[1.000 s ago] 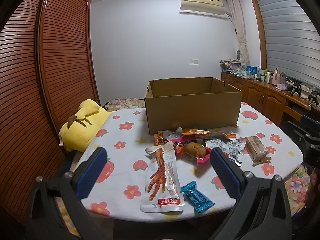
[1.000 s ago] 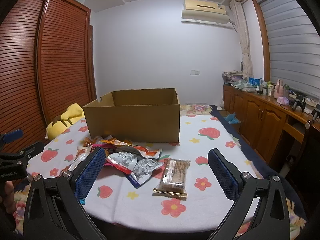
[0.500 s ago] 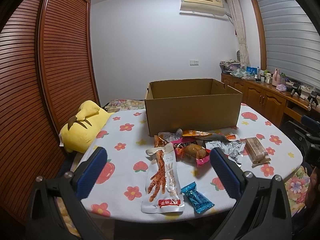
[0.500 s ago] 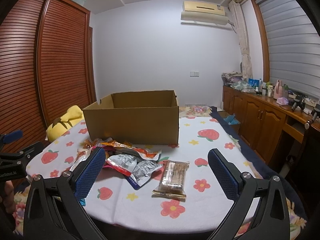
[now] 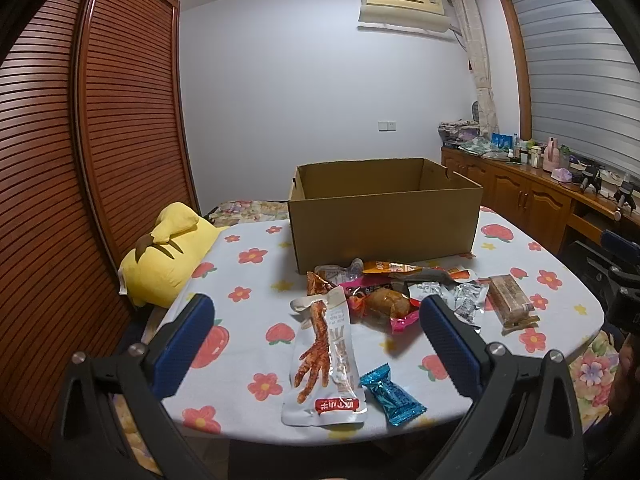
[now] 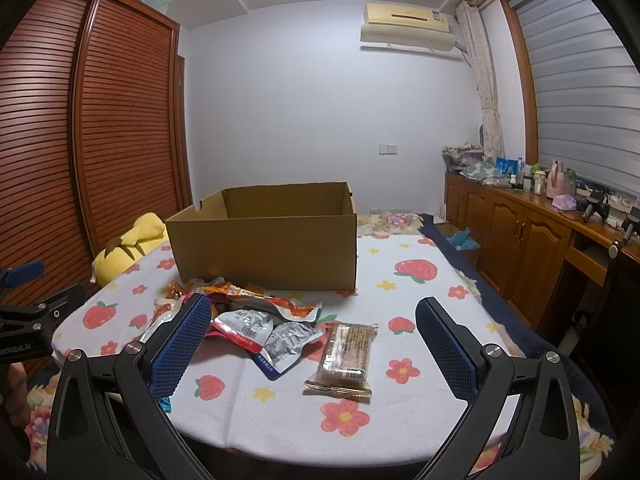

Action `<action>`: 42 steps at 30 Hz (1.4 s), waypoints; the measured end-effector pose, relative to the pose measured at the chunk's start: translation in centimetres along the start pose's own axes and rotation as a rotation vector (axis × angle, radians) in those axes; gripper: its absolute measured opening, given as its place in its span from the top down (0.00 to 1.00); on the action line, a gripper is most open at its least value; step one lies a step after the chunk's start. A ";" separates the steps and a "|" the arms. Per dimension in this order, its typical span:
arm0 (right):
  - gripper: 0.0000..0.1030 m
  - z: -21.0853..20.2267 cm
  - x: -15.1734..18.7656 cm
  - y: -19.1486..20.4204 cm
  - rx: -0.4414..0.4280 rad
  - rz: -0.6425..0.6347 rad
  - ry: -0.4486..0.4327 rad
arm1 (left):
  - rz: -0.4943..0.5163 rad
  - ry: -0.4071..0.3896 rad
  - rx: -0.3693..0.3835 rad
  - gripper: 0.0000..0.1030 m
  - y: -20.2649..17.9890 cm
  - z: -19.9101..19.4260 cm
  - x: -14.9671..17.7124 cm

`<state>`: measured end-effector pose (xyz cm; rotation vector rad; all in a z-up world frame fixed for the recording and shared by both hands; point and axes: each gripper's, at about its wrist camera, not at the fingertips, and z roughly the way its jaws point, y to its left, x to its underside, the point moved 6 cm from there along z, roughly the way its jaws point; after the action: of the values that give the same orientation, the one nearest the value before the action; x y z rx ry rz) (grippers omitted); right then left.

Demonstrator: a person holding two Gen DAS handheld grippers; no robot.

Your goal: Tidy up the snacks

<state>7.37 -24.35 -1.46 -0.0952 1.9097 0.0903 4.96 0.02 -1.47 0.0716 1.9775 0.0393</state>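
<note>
Both grippers hover off the near edge of the round table with the white flower-and-strawberry cloth (image 5: 248,332), none touching anything. Left gripper (image 5: 316,344): blue-padded fingers (image 5: 182,344) spread wide, nothing held. Right gripper (image 6: 312,348): same, fingers (image 6: 446,350) wide apart, empty.

Open brown cardboard box (image 5: 384,220) sits toward the far edge of the table, upright; can't tell what's inside from here.

Snacks are all on the cloth in front of the box:
- long white packet printed with an orange chicken foot (image 5: 324,360), lying near the near edge, lengthwise toward the box
- small teal foil candy wrapper (image 5: 392,394), just beside that packet's near right corner
- clear-wrapped brown cereal bar (image 6: 347,358), apart from the heap on its right side, flat on the cloth
- silver-grey printed sachets (image 6: 280,336), just left of the bar, overlapping each other
- mixed heap of orange, pink and red packets (image 5: 380,292), right at the box's front wall, piled on one another

Yellow plush pillow with brown marks (image 5: 168,256) lies at the table's left edge, well apart from the snacks. Wooden sideboard (image 6: 528,232) along the right wall, cluttered with bottles.
</note>
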 end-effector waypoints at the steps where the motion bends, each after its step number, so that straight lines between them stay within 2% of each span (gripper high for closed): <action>1: 0.00 0.0 0.0 0.0 0.000 0.000 -0.001 | 0.001 0.000 -0.001 0.00 0.0 0.0 0.0; 33: 0.00 -0.4 -0.3 -0.2 0.002 0.004 -0.009 | -0.008 -0.008 0.004 0.00 0.2 -0.7 -0.3; 39: 0.00 0.1 0.2 -0.1 0.000 -0.003 0.017 | -0.018 0.035 0.035 0.00 0.5 0.9 0.6; 42: 0.00 1.3 1.1 -0.4 -0.016 -0.022 0.063 | -0.025 0.084 0.062 0.00 0.8 2.4 1.5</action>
<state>8.26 -24.63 -2.88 -0.1308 1.9704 0.0887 6.56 0.90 -3.73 0.0870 2.0631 -0.0361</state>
